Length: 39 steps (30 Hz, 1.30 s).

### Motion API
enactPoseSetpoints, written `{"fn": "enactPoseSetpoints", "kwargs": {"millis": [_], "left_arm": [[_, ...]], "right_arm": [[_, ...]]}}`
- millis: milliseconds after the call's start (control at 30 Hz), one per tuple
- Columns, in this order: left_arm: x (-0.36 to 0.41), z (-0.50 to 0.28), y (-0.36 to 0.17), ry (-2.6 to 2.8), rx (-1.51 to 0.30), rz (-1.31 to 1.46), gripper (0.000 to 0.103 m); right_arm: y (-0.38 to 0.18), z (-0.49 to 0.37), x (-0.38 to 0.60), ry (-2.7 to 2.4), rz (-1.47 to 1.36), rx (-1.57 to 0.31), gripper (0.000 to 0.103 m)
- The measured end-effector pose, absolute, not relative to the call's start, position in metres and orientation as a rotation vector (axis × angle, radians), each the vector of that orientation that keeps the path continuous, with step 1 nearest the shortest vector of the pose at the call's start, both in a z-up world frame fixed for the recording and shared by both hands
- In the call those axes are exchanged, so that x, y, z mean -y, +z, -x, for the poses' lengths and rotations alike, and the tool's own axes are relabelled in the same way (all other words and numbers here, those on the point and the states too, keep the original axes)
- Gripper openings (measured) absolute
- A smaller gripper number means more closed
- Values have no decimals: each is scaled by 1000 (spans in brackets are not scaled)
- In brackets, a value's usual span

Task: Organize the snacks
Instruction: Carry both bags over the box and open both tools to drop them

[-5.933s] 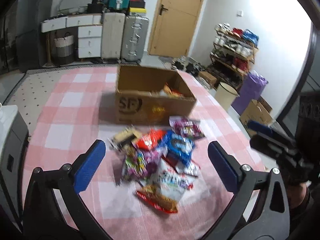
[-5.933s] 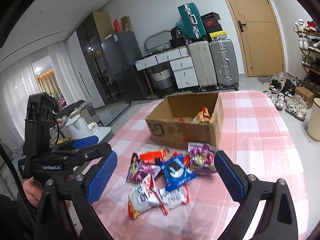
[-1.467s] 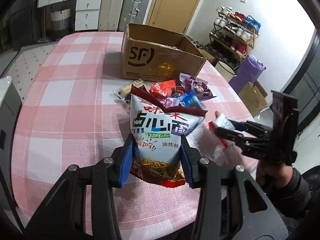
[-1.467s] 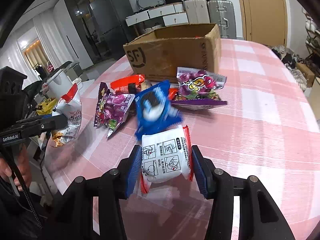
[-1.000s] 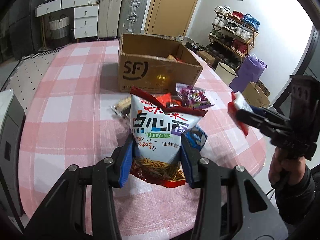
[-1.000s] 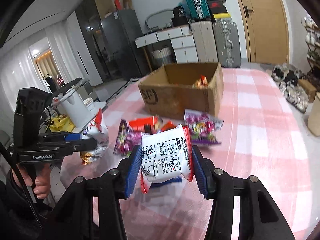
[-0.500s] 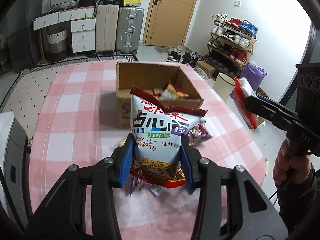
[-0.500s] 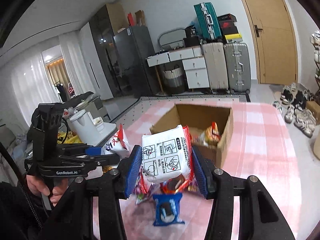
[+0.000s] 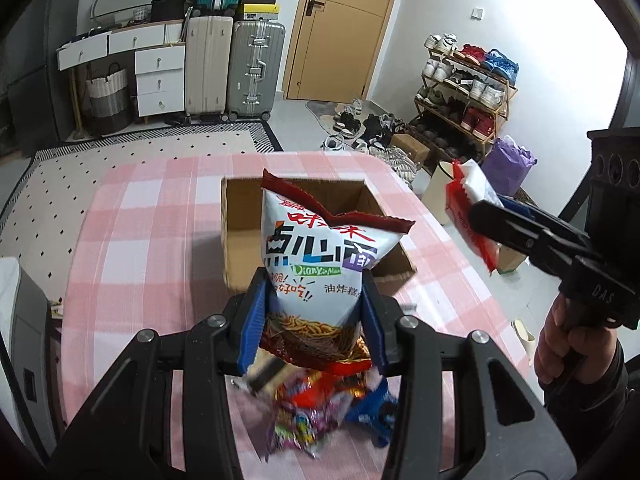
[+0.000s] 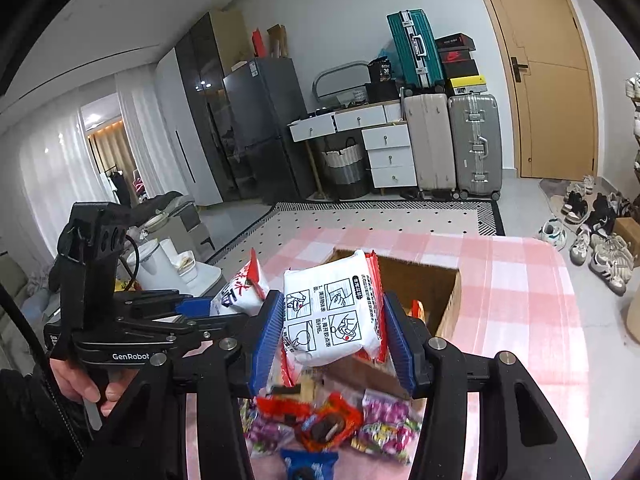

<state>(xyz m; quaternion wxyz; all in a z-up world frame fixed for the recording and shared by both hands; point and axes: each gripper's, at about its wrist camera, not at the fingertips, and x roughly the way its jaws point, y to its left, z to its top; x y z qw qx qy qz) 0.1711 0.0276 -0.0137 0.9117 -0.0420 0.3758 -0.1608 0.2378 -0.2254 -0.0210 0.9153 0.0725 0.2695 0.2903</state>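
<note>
My left gripper [image 9: 314, 322] is shut on a white noodle-snack bag [image 9: 320, 256] with red edges, held high in front of the open cardboard box [image 9: 234, 224]. My right gripper [image 10: 332, 330] is shut on a white instant-noodle packet [image 10: 334, 308] with red seams, held above the near side of the cardboard box [image 10: 436, 284]. Each gripper shows in the other's view: the right one [image 9: 480, 210] to the right of the box, the left one [image 10: 200, 308] at the left with its bag. Loose snack packets [image 9: 320, 408] lie on the table below, also seen in the right wrist view [image 10: 324, 428].
The table has a pink checked cloth [image 9: 144, 240]. Beyond it stand suitcases [image 9: 254, 68], white drawers [image 9: 158, 76], a shoe rack [image 9: 464, 92] and a door [image 9: 344, 28]. A white kettle [image 10: 160, 258] sits on a low unit to the left.
Both grippers have risen and moved forward with their packets, so the box now sits right behind them and the snack pile lies lower in view.
</note>
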Motion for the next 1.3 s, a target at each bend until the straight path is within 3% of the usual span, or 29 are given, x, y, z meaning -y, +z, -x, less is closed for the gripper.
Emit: {"fn": "enactPoseSetpoints", "kwargs": {"millis": [400, 1067, 1233, 1300], "left_arm": [[-16, -256, -14, -335, -820, 110, 40], [-6, -325, -77, -319, -917, 100, 40], [-7, -329, -86, -311, -927, 97, 40], [-7, -330, -88, -307, -934, 93, 50]], "right_arm": [[-25, -306, 220, 591, -173, -592, 50], [-85, -370, 209, 544, -160, -699, 51], [-94, -374, 210, 534, -159, -711, 58], [-94, -375, 213, 529, -169, -707, 67]]}}
